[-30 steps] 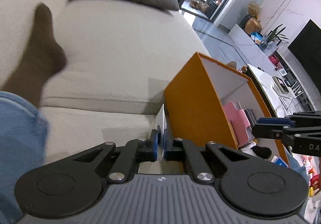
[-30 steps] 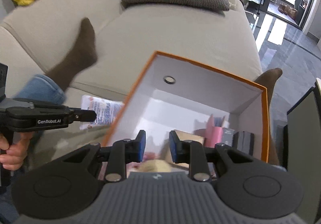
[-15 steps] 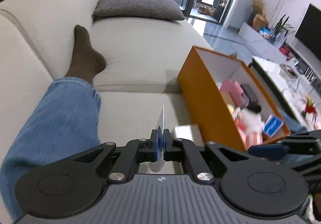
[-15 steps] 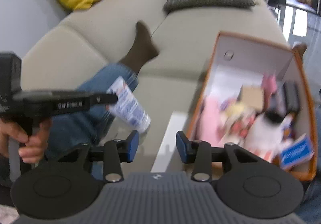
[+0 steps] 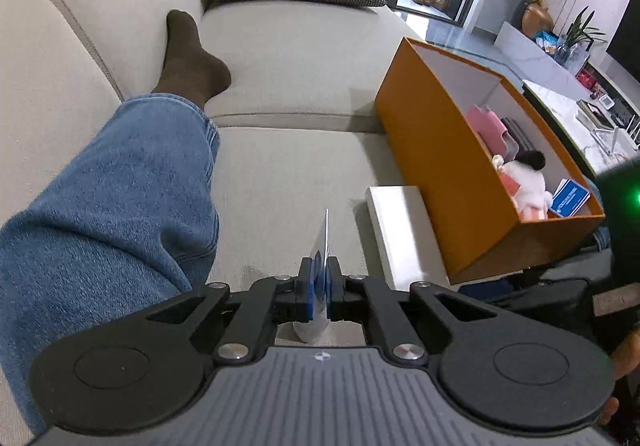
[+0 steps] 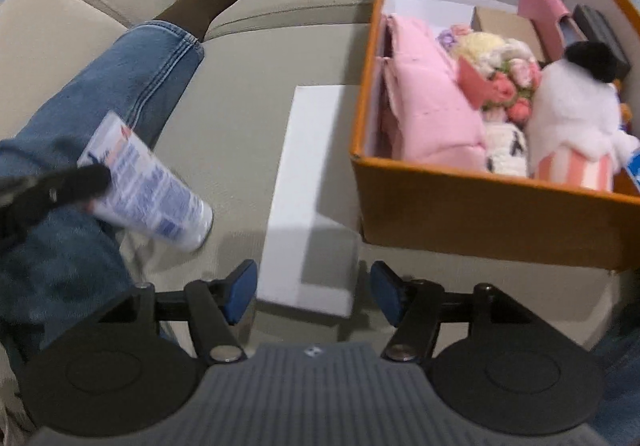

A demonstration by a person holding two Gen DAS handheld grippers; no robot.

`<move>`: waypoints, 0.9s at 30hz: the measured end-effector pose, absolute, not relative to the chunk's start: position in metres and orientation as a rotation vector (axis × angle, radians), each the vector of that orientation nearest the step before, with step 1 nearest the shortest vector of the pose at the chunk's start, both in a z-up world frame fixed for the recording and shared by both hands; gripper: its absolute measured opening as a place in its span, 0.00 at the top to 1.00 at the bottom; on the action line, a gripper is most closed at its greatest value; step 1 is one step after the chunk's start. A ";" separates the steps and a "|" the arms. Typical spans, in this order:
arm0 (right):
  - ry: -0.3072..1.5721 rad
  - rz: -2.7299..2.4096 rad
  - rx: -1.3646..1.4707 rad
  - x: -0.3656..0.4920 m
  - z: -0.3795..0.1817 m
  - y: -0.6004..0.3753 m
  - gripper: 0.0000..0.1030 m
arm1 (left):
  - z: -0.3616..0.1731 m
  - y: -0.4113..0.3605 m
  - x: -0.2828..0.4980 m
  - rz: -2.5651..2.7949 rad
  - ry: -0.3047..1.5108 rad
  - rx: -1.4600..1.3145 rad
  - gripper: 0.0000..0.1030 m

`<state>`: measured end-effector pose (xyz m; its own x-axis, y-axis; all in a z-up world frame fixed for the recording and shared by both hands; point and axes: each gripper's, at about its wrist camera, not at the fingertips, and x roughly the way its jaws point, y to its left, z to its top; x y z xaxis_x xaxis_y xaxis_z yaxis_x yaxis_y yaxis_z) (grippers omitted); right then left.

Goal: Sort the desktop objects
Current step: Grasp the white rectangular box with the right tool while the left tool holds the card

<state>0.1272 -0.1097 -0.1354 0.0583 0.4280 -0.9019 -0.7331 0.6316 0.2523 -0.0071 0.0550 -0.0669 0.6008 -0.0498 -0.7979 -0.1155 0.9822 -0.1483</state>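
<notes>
Your left fingers (image 5: 308, 288) are clamped hard on the flat crimped end of a white printed tube (image 6: 148, 188), while the right gripper (image 6: 312, 292) has its jaws opening, nothing pressed between them, with the near end of a white flat box (image 6: 310, 198) sitting just ahead of the gap. That tube looks light and soft-walled: squeezing its belly would dent it or push contents toward the cap, so the crimped seam is the stiffest place to hold, though a smooth skin could let it swing or slide. The white box, I judge, is light, rigid cardboard with slick faces; take it across its narrow width near the end closest to you, pads flat on the long sides, since its corners would crush under a skewed pinch. It lies on the sofa cushion (image 5: 280, 166), right beside the orange bin (image 6: 480, 214), which sits at about two o'clock from your right gripper. From the left wrist view, you see the tube only edge-on as a thin sliver at twelve o'clock, and the box at one o'clock. Only the right wrist view reveals the tube's full printed body hanging over your jeans (image 6: 132, 86) at nine o'clock, plus the bin's crowded contents: pink pouch, knitted flowers, plush toy.
</notes>
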 end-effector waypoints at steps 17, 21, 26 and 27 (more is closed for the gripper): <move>1.252 0.989 -0.519 0.101 -0.163 -0.117 0.38 | -0.072 0.058 -0.014 0.042 0.942 -0.199 0.93; 1.242 0.980 -0.558 0.097 -0.163 -0.119 0.37 | -0.072 0.057 -0.016 0.038 0.941 -0.200 0.93; 1.177 0.994 -0.576 0.100 -0.159 -0.100 0.31 | -0.072 0.059 -0.017 0.039 0.941 -0.214 0.93; 1.167 0.997 -0.581 0.100 -0.160 -0.094 0.29 | -0.073 0.059 -0.017 0.038 0.941 -0.215 0.93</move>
<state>0.0998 -0.0935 -0.1597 0.0637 0.3366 -0.9395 -0.8752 0.4713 0.1095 -0.0170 0.0593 -0.0727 0.5899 -0.0612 -0.8051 -0.1260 0.9779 -0.1667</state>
